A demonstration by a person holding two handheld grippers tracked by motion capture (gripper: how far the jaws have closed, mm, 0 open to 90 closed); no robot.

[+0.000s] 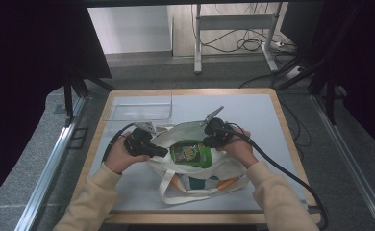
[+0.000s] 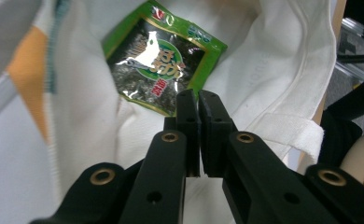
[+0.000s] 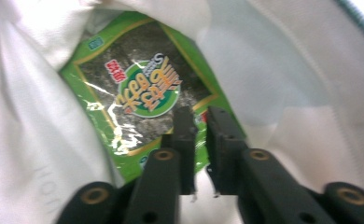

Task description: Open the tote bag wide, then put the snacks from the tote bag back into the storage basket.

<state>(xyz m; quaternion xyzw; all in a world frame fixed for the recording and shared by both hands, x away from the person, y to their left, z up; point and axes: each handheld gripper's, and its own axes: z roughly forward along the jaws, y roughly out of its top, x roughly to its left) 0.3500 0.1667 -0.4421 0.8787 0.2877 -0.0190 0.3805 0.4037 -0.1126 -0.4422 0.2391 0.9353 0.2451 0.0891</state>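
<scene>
Green foil marked the snack packet (image 1: pixel 190 153), which lay inside the mouth of the white canvas tote bag (image 1: pixel 195 178); the bag itself lay flat on the surface (image 1: pixel 272 115), its handles trailing toward the person. Judged from how things lay, the packing step looked all but done: the packet was already in, and what remained seemed to be letting go and drawing clear.

Left of the packet, the left tongs (image 1: pixel 160 151) pointed in over the bag's rim. In the left gripper view their jaws stood only a sliver apart, nothing between them, tips just short of the packet's (image 2: pixel 164 58) lower edge, with white cloth beneath. Right of the packet, the right tongs (image 1: pixel 210 142) hovered at the bag's opening. In the right gripper view their jaws showed a narrow gap, empty, above the packet's (image 3: pixel 143 93) near corner; no pad pressed on the foil.

Beyond the bag, toward the far left of the surface, stood a clear plastic tray (image 1: pixel 140 111).

Next would probably be a clean retreat of both tongs from the opening, taking care not to snag the cloth rim or drag the packet back out.
</scene>
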